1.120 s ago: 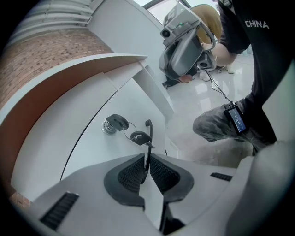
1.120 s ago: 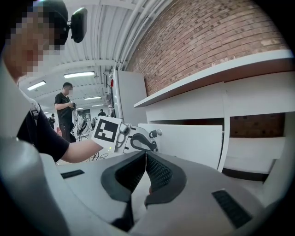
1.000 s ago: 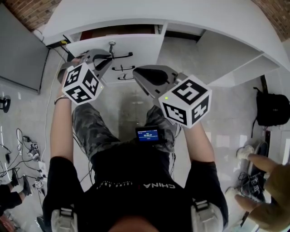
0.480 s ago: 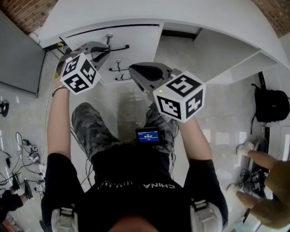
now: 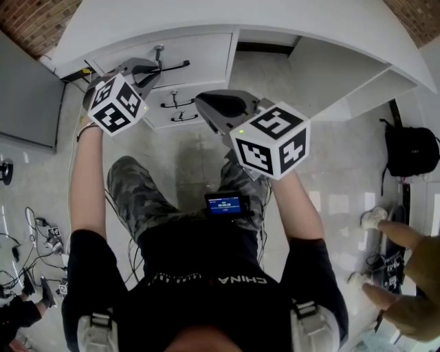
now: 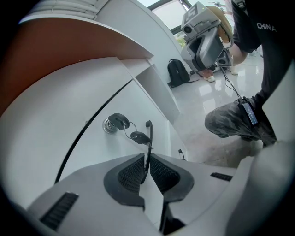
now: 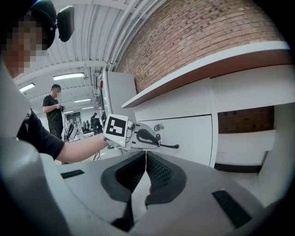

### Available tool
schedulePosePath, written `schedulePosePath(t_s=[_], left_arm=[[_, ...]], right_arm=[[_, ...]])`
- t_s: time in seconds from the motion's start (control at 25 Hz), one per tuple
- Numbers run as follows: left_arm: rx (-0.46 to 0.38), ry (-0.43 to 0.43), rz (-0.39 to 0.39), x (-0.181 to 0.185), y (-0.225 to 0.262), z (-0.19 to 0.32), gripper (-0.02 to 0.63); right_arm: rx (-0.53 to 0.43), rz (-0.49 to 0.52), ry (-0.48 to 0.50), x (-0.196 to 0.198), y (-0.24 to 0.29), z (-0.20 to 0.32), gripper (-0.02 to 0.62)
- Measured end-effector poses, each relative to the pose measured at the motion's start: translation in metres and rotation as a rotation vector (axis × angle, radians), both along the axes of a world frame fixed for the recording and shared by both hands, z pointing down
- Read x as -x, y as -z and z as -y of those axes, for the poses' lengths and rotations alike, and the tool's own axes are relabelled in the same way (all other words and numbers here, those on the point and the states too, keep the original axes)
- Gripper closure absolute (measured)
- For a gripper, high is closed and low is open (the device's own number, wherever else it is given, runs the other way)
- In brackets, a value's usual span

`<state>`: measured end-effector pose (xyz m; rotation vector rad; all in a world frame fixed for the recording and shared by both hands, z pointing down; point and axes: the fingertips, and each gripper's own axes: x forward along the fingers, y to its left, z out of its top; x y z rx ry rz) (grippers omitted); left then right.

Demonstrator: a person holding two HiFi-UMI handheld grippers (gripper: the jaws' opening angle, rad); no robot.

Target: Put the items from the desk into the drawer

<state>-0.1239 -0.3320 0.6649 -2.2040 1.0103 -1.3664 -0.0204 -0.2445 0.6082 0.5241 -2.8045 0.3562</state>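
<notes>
The white top drawer (image 5: pixel 196 49) under the desk (image 5: pixel 275 17) sits flush in its cabinet. A key (image 5: pixel 159 51) hangs in its lock. My left gripper (image 5: pixel 157 71) is shut on the drawer's thin black handle (image 5: pixel 177 66). In the left gripper view the handle (image 6: pixel 148 133) runs down between the ribbed pads (image 6: pixel 131 171), beside the key (image 6: pixel 119 121). My right gripper (image 5: pixel 206 104) hangs to the right, in front of the lower drawers, shut with nothing in it. The right gripper view shows its pads (image 7: pixel 159 171) pressed together and the left gripper (image 7: pixel 138 137) at the drawer front (image 7: pixel 191 133).
Two lower drawers with small black handles (image 5: pixel 180 104) sit below the top one. An open knee space (image 5: pixel 268 75) lies to their right. A black backpack (image 5: pixel 410 157) stands on the floor at right, and another person's hand (image 5: pixel 405 292) shows at the lower right. Cables (image 5: pixel 34 227) lie at left.
The top drawer stood open a second ago and is now pushed shut. My left gripper went in with the handle. The right gripper barely moved.
</notes>
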Motion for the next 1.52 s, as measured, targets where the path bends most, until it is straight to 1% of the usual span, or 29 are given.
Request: schedulePosePath(t_s=[0.2, 0.32, 0.52, 0.68, 0.8, 0.88, 1.04, 1.08, 1.16, 1.24, 1.32, 1.4, 1.44, 1.52], left_arm=[[0.005, 0.002, 0.008, 0.002, 0.000, 0.002, 0.565], [-0.002, 0.004, -0.003, 0.001, 0.001, 0.002, 0.563], [-0.049, 0.015, -0.014, 0.003, -0.002, 0.004, 0.558], [-0.080, 0.018, -0.050, -0.002, 0.000, -0.004, 0.541], [-0.104, 0.023, -0.083, 0.000, 0.006, -0.013, 0.526], [-0.132, 0.033, -0.143, 0.001, 0.015, -0.024, 0.526], [-0.226, 0.076, -0.318, 0.003, 0.041, -0.051, 0.528], [-0.252, 0.084, -0.370, 0.004, 0.046, -0.058, 0.528], [-0.302, 0.104, -0.487, 0.007, 0.055, -0.071, 0.581], [-0.324, 0.134, -0.580, 0.013, 0.054, -0.081, 0.594], [-0.332, 0.146, -0.649, 0.020, 0.048, -0.087, 0.594], [-0.329, 0.149, -0.698, 0.023, 0.039, -0.092, 0.595], [-0.329, 0.149, -0.712, 0.023, 0.035, -0.094, 0.595], [-0.330, 0.149, -0.733, 0.025, 0.028, -0.095, 0.595]], right_arm=[[0.007, -0.002, -0.016, -0.002, -0.001, 0.003, 0.578], [0.014, -0.003, -0.020, -0.002, -0.002, 0.002, 0.578], [0.011, -0.011, -0.013, 0.000, -0.006, 0.001, 0.578], [0.005, -0.013, -0.005, -0.003, -0.005, -0.002, 0.578], [0.007, -0.013, 0.001, 0.000, -0.007, 0.000, 0.578], [0.010, -0.011, 0.000, 0.002, -0.009, 0.002, 0.578], [-0.010, 0.010, -0.026, 0.000, -0.009, 0.008, 0.578], [-0.029, 0.011, -0.040, -0.001, -0.008, 0.011, 0.578], [-0.082, 0.010, -0.072, -0.004, -0.007, 0.016, 0.578], [-0.139, -0.003, -0.107, -0.004, -0.008, 0.022, 0.578], [-0.219, -0.055, -0.145, 0.000, -0.014, 0.029, 0.578], [-0.301, -0.129, -0.160, 0.005, -0.023, 0.030, 0.578], [-0.327, -0.155, -0.154, 0.009, -0.028, 0.029, 0.578], [-0.345, -0.175, -0.130, 0.016, -0.037, 0.025, 0.578]])
